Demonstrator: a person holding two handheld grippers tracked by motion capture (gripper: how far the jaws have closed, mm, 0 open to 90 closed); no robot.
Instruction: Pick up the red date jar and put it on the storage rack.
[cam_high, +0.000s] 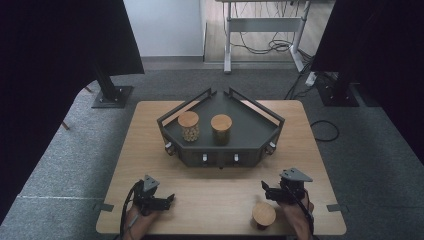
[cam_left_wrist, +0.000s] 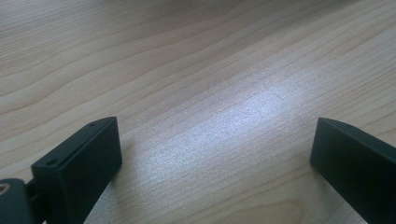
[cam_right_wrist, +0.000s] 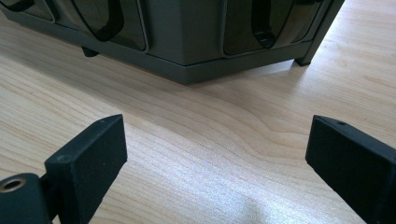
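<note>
From the high view I've got a jar (cam_high: 263, 215) with a round wooden lid sitting at the near edge of the table (cam_high: 215, 200), just beside my right gripper (cam_high: 266, 190), a little nearer to me than its jaws and not touching them as far as I can tell. That gripper points left across the table with nothing between its jaws. My left gripper (cam_high: 167, 200) is well apart from the jar, over on the other side of the near edge, pointing right. Further back sits a dark metal corner shelf (cam_high: 220, 150), angular with a low rail round it, and two more jars stand on it side by side: one clear jar (cam_high: 189, 126) full of small pale round bits and one amber jar (cam_high: 221, 129), both with flat wooden lids. Over to the left gripper view: jaws stand wide apart, matte black blocky pads, and between them it's just pale wood with wavy grain and a soft glare patch. Left gripper (cam_left_wrist: 212, 149) is holding nothing. Right gripper view: same deal, right gripper (cam_right_wrist: 217, 149) is spread wide and empty, pale wood grain underneath, and straight ahead is the shelf's smooth grey-green base with dark smoked panels and a little foot at the corner.
</note>
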